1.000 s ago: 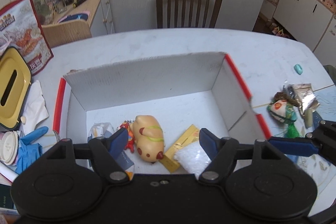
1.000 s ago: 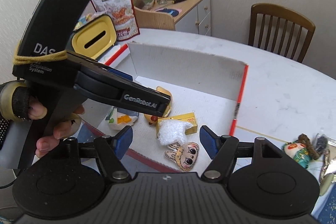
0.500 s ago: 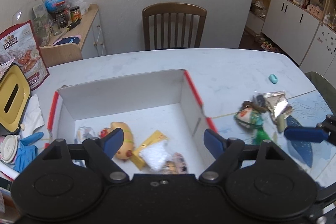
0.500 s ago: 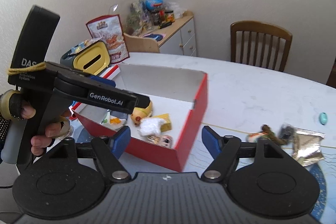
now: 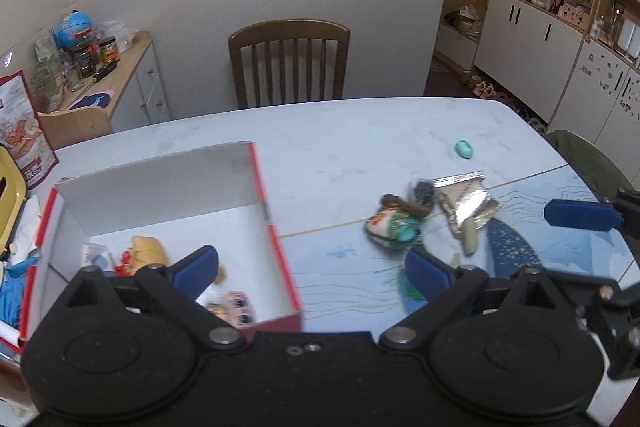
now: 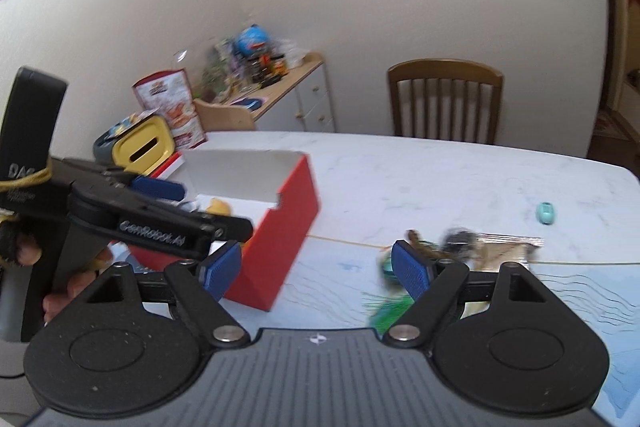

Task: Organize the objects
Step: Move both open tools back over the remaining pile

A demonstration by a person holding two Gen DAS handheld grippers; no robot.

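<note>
Both grippers have pulled back and up from the box since a second ago, so the whole table and more of the room now show. The left gripper [image 5: 310, 269] has its blue-padded jaws spread wide and holds nothing; it hangs over the right wall of the red box [image 5: 276, 247]. The right gripper [image 6: 316, 269] is likewise wide open and empty, hanging above the table between the box and the loose items. A hand [image 6: 60, 275] grips the left tool's handle at the left edge of the right wrist view.

The box is white inside and sits on the near left part of the table. In it lie a yellow duck-like toy [image 5: 148, 251], a small red figure just left of the toy, and a flat cartoon-face charm [image 5: 234, 309] near the front wall.

Right of the box, apart from it, a cluster rests on a pale blue patterned mat [image 5: 512, 247]: a round embroidered pouch [image 5: 390, 225] with green tassel, a dark fuzzy item, and a crinkled silver foil packet [image 5: 466, 201] touching them. Farther back, alone on the white marble-look table [image 5: 360, 135], lies a small teal oval object [image 5: 464, 149].

Beyond the table stands a wooden slat-back chair [image 5: 288, 63] against a plain pale wall. To the left is a low wooden-topped cabinet [image 5: 128, 67] crowded with jars and a small globe. To the right are white cupboards [image 5: 532, 23] with open shelves.
</note>
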